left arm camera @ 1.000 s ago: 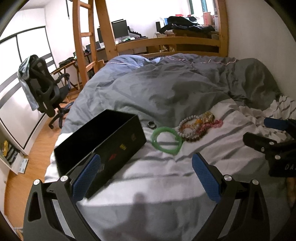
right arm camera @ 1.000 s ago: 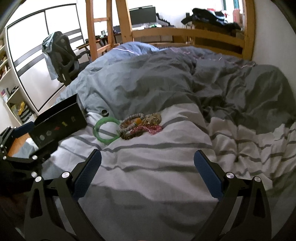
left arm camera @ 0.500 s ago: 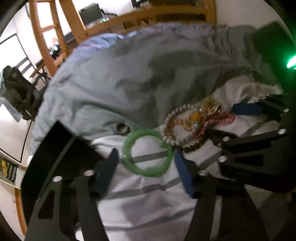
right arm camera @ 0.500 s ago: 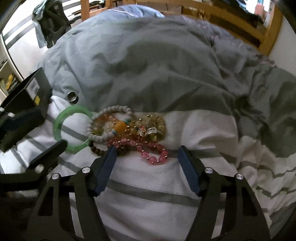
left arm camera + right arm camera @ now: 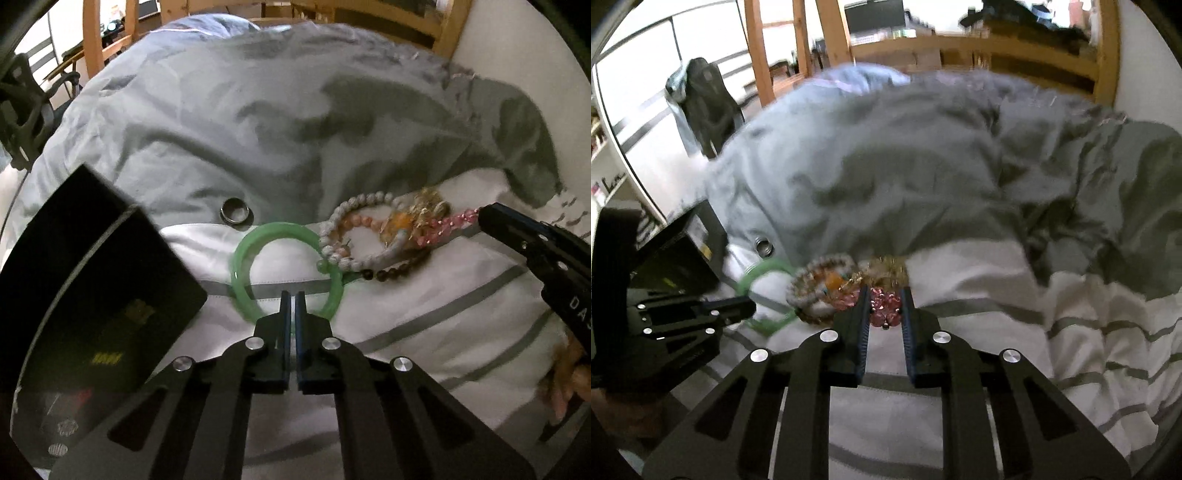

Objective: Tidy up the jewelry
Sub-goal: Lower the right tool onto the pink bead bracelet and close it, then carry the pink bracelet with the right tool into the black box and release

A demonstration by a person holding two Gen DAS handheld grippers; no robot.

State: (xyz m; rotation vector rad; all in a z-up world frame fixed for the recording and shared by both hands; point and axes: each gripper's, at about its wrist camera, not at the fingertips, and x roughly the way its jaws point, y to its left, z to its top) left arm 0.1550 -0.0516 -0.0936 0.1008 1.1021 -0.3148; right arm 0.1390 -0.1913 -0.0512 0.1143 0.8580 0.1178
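My left gripper [image 5: 290, 295] is shut on the near rim of a green bangle [image 5: 243, 258] that lies on the striped white sheet. My right gripper [image 5: 884, 295] is shut on a pink bead bracelet [image 5: 882, 306] at the right end of a tangle of bracelets; the pink bracelet [image 5: 443, 229] also shows in the left wrist view, stretched toward the right gripper's tip [image 5: 484, 214]. The tangle holds a white bead bracelet [image 5: 354, 206], a dark bead strand [image 5: 391, 273] and gold and orange pieces [image 5: 417, 214]. A metal ring [image 5: 235, 215] lies just behind the bangle. A black box [image 5: 92, 295] stands open at the left.
A rumpled grey duvet [image 5: 277, 129] covers the bed behind the jewelry. A wooden bed frame [image 5: 979, 44] and ladder [image 5: 798, 48] stand beyond it. An office chair [image 5: 701, 107] is off the bed's left side. A white wall [image 5: 517, 55] runs along the right.
Both grippers came down onto the bed and closed. The left one shut on the green bangle's near rim, the right one shut on the pink bead bracelet.
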